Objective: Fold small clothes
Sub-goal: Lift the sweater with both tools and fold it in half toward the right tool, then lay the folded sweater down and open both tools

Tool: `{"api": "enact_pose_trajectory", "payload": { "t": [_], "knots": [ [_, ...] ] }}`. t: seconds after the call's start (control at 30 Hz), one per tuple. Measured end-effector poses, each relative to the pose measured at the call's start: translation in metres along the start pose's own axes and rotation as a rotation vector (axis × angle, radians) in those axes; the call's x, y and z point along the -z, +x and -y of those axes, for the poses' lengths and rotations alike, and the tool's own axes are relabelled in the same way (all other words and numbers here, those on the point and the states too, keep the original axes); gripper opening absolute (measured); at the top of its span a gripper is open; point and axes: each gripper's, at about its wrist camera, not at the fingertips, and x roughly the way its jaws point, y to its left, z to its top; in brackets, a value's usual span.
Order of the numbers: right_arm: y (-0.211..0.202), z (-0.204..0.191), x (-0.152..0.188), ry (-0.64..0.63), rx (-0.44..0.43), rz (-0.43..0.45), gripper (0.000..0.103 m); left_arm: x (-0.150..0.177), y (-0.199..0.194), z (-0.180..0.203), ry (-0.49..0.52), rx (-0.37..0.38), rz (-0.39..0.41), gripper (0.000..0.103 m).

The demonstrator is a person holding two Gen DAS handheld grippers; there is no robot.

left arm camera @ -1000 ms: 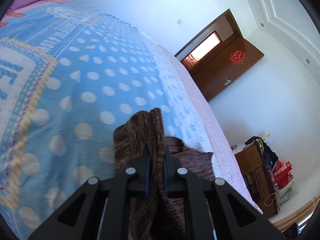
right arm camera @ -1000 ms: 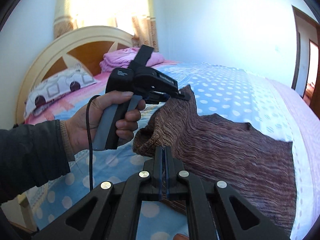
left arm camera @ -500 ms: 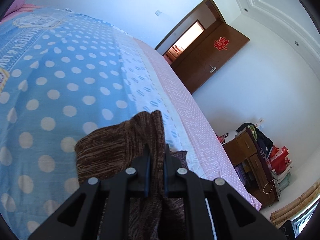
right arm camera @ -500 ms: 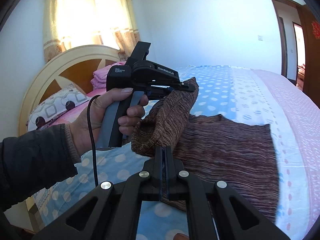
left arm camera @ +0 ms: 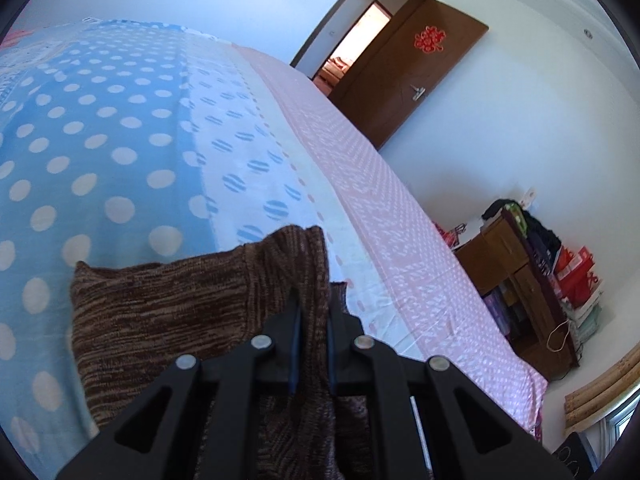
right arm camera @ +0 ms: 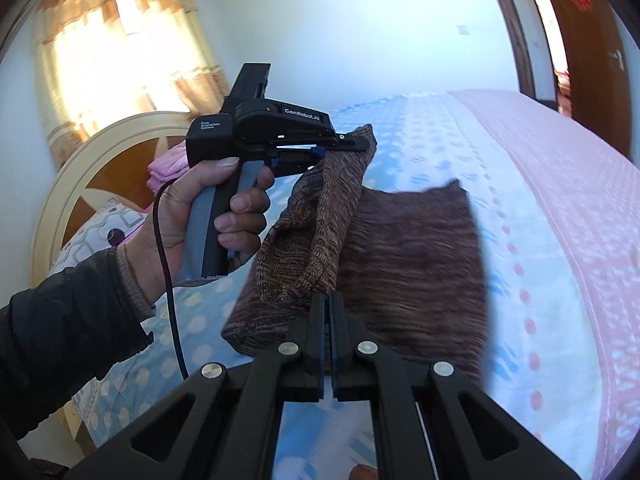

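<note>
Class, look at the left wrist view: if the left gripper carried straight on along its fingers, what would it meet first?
Probably the blue polka-dot bedspread. The left gripper, shut on the brown knitted garment, points down at the bed; exact depth is unclear.

The brown garment [right arm camera: 408, 264] is coarse ribbed knit cloth. The bedspread [left arm camera: 120, 140] is soft matt cotton. Both tongs [right arm camera: 328, 320] are matt black plastic with shiny metal rivets.
</note>
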Motion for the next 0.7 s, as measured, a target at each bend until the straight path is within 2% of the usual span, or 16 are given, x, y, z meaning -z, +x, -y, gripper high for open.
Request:
{"api": "enact_pose_trajectory", "payload": {
  "t": [0.23,0.33,0.43,0.47,0.53,0.57,0.6,0.67,0.7],
  "knots": [
    [0.001,0.05,0.019,0.173,0.022,-0.053,0.0,0.015,0.041,0.014,0.045,-0.06,-0.06,0.01],
    [-0.001,0.067,0.024,0.238,0.032,-0.067,0.0,0.02,0.047,0.024,0.091,-0.084,-0.061,0.01],
    [-0.004,0.075,0.027,0.251,0.053,-0.069,0.0,0.024,0.046,0.036,0.146,-0.107,-0.059,0.011],
    [-0.004,0.073,0.027,0.228,0.063,-0.067,0.0,0.025,0.041,0.043,0.172,-0.124,-0.064,0.015],
    [-0.01,0.071,0.025,0.217,0.058,-0.034,0.001,0.026,0.032,0.053,0.214,-0.133,-0.05,0.017],
    [-0.01,0.071,0.023,0.229,0.042,-0.026,0.003,0.026,0.028,0.057,0.236,-0.145,-0.036,0.024],
    [-0.009,0.072,0.021,0.238,0.036,-0.027,0.007,0.025,0.022,0.06,0.259,-0.159,-0.019,0.038],
    [-0.008,0.073,0.019,0.236,0.015,-0.022,0.053,0.026,0.009,0.065,0.288,-0.188,0.011,0.057],
    [-0.007,0.07,0.017,0.229,0.005,-0.012,0.055,0.027,0.002,0.066,0.296,-0.187,0.026,0.058]
  ]
}}
